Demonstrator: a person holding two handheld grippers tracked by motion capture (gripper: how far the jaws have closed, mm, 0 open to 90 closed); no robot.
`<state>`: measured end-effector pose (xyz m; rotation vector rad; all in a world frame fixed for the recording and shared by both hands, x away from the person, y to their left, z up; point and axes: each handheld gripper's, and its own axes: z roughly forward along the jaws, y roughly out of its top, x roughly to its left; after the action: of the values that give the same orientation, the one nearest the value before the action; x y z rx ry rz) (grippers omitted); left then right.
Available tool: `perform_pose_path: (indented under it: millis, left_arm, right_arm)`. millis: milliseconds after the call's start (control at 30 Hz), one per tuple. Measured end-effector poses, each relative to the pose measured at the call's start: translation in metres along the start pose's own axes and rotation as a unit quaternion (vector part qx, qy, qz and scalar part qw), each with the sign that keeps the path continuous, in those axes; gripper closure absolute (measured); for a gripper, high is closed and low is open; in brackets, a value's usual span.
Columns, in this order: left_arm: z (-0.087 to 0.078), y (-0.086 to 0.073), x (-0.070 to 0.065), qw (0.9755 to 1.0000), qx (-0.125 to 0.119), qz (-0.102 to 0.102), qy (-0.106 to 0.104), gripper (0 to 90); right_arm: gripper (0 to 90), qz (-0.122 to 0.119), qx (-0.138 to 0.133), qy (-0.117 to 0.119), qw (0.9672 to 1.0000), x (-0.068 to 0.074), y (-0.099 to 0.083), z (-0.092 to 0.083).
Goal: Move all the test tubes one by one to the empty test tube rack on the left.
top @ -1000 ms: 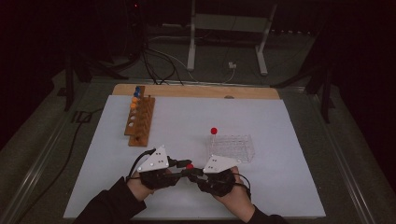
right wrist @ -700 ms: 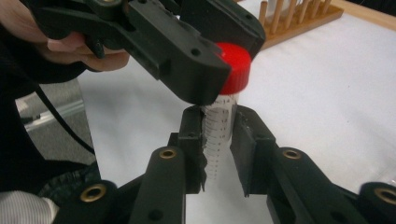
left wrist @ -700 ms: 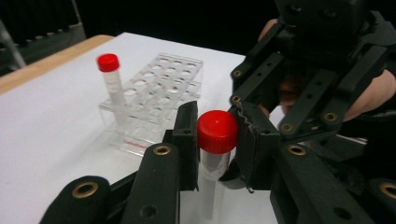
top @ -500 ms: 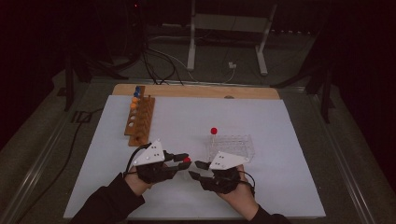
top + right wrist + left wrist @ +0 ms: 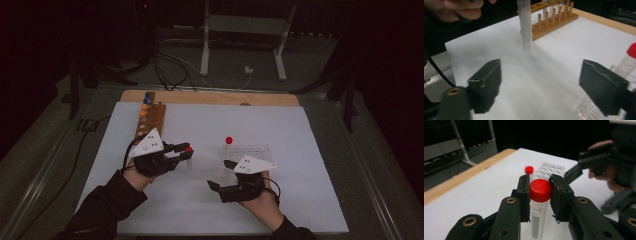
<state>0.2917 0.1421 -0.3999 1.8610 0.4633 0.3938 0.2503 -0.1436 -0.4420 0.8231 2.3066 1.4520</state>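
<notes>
Black left gripper (image 5: 184, 152) and right gripper (image 5: 220, 175) carry grey three-cornered plates, brass-ringed screws, dark sleeves.

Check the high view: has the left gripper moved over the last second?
Yes. The left gripper, shut on a red-capped tube, has drifted left and away from the person, toward the wooden rack, widening its gap from the clear rack.

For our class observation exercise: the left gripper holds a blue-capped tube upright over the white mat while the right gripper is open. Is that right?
Not quite. The cap is red, not blue, as the left gripper view shows. The left gripper does hold the tube upright over the white mat, and the right gripper is open.
</notes>
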Motion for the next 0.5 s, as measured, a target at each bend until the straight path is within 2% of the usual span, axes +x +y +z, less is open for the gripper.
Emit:
perform_pose_path:
  millis: [133,167,233,367,500]
  left_arm:
    - [-0.005,0.008,0.009,0.9998,-0.004,0.006,0.02,72.1]
    - [-0.006,0.01,0.012,0.9996,-0.005,0.009,0.025,72.2]
    - [-0.009,0.013,0.018,0.9993,-0.007,0.009,0.037,72.1]
    - [-0.014,0.018,0.032,0.9979,-0.013,0.006,0.064,72.1]
    - [-0.02,0.02,0.049,0.9961,-0.013,-0.003,0.088,72.1]
  right_arm:
    - [8.0,0.008,-0.003,-0.013,0.9999,-0.004,0.0,0.0]
    - [4.4,0.009,-0.004,-0.008,0.9999,-0.005,0.0,-0.001]
    - [3.4,0.007,-0.007,-0.002,0.9999,-0.006,0.0,-0.003]
    - [0.0,0.018,-0.019,0.004,0.9997,-0.01,0.0,-0.006]
    - [0.0,0.013,-0.022,-0.006,0.9997,-0.009,0.0,-0.008]
